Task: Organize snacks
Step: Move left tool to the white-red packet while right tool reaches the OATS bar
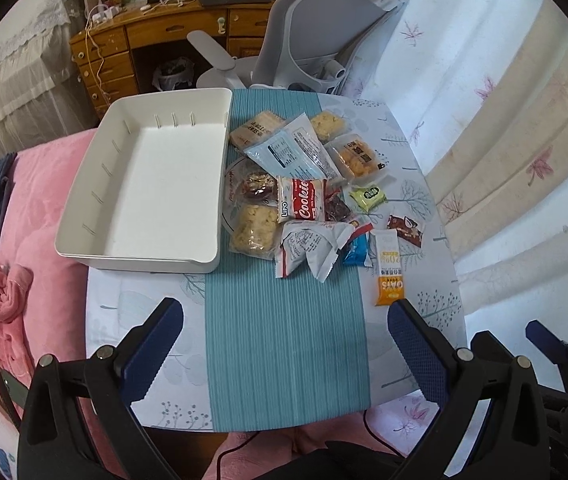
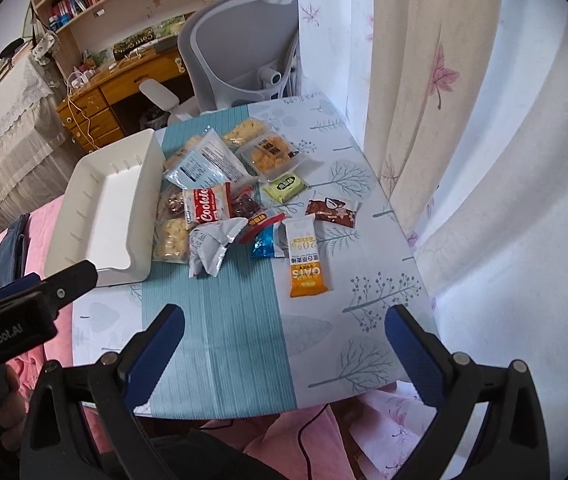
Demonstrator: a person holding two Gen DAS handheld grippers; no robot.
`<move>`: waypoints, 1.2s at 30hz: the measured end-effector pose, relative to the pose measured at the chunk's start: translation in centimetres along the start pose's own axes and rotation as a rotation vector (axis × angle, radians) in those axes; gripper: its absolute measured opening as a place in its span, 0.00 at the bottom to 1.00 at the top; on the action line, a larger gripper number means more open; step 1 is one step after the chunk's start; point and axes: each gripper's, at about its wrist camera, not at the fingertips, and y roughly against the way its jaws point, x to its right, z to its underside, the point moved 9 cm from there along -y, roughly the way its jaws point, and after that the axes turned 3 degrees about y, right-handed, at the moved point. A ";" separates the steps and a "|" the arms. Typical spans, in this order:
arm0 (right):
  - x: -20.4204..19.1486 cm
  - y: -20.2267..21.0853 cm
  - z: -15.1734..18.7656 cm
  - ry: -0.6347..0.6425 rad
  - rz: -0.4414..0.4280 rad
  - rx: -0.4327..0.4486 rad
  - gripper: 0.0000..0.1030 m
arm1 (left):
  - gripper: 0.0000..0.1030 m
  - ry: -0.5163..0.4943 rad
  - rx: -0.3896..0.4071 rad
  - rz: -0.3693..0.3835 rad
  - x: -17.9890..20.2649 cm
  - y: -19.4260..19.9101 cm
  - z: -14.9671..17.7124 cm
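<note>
Your left claw (image 1: 285,344) and right claw (image 2: 284,342) both hover wide open above the near edge of the surface (image 1: 435,208), gripping nothing. The snacks (image 1: 303,184) lie heaped on the teal runner (image 1: 284,340), just right of the empty white tray (image 1: 152,184). An orange oat bar (image 2: 305,264) lies nearest your right claw

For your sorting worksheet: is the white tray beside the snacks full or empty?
Empty. The white tray shows only its bare floor and slotted walls; every snack, like the Cookies pack, lies outside it on the table.
</note>
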 end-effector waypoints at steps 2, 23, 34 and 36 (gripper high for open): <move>0.4 -0.8 -0.6 0.005 -0.013 -0.018 0.96 | 0.99 0.024 -0.004 -0.002 0.3 -0.4 -0.6; 3.2 -15.6 -2.2 0.098 -0.195 -0.441 0.81 | 0.99 0.288 -0.272 -0.091 3.2 -13.8 -3.9; 2.6 -22.0 -0.6 0.187 -0.194 -0.575 0.67 | 0.99 0.445 -0.419 -0.178 2.2 -21.4 -3.4; 2.3 -22.6 -0.4 0.206 -0.205 -0.588 0.66 | 0.98 0.474 -0.430 -0.194 1.8 -22.4 -3.3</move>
